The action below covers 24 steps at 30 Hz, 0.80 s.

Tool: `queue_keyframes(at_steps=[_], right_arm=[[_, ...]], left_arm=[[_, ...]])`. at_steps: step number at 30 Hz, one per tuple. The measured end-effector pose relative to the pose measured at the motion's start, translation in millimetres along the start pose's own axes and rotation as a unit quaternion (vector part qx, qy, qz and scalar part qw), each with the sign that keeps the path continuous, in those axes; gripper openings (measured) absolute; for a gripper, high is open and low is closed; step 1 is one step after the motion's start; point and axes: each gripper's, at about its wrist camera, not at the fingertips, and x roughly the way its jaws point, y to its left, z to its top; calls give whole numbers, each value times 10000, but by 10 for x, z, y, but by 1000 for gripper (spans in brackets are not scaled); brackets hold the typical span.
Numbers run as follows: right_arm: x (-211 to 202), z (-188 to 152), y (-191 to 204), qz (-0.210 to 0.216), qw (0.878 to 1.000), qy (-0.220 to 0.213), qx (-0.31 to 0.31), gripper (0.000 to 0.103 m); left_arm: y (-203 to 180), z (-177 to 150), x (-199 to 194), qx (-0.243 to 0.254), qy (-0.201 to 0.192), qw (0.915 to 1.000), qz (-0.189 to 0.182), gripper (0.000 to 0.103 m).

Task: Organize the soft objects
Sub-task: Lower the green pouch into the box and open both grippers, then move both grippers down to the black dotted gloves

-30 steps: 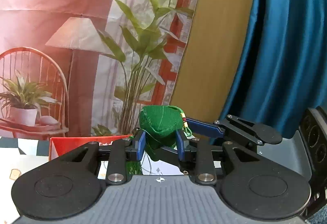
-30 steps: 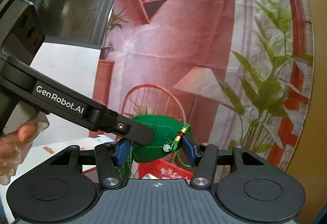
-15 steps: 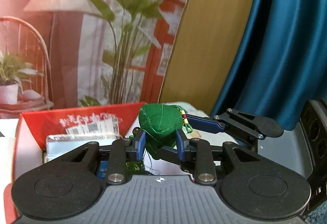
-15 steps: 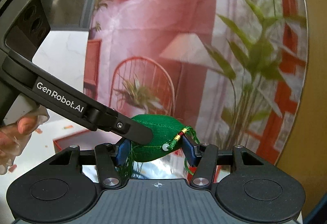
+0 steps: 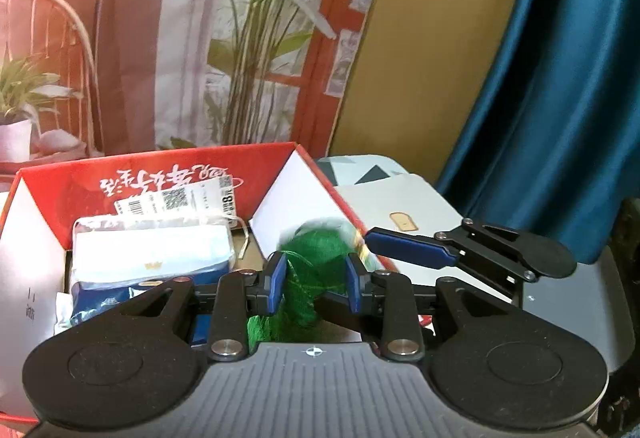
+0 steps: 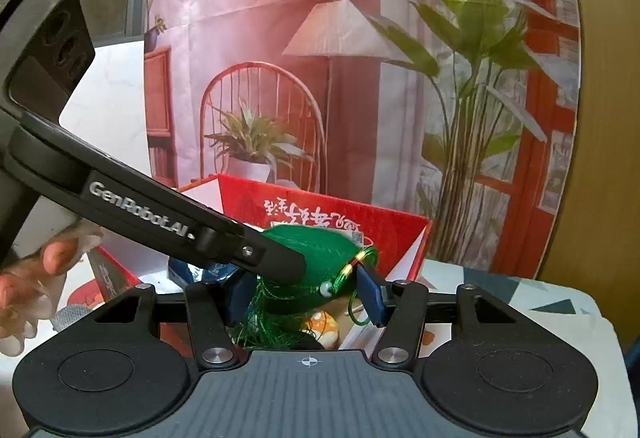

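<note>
A green fabric pouch (image 5: 314,258) with a tassel and a beaded cord is held by both grippers at once. My left gripper (image 5: 316,278) is shut on it, blue pads pressing its sides. In the right wrist view the pouch (image 6: 320,250) sits between the pads of my right gripper (image 6: 306,296), which is shut on it too, while the left gripper's finger (image 6: 256,254) crosses in from the left. The pouch hangs over an open red box (image 5: 160,186) near its right wall. The right gripper's blue fingertip (image 5: 408,250) touches the pouch's right side.
Inside the red box (image 6: 360,222) lie a white and blue wrapped package (image 5: 152,258) and a small orange toy (image 6: 324,326). The box stands on a patterned table (image 5: 404,194). A hand (image 6: 24,278) holds the left gripper. A blue curtain (image 5: 560,118) hangs at the right.
Both grippers have sunk together with the green pouch and tilted downward. The red box has risen into view and now lies right beneath the pouch.
</note>
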Motion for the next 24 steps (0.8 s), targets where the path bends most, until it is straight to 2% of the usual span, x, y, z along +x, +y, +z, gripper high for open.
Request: queue_keyframes(at_steps=[5,11,18,24], right_arm=[[32,-19,32,-94,9999,101,69,52],[-59,-54,75,-297,9991,115,294,52],[-298,-149,218,-425,9953,-182,856,52],[-475,-272,495,-368,9940,-223,1009,52]], left_arm=[[26,11,-78,26,-106,9998,158,32],[89,-78,-353,2,-379,9987,326,32],[98,-428,-776,44,-673,9956,652,32],[175,-798,-1024,-253,-678,9938,840,32]])
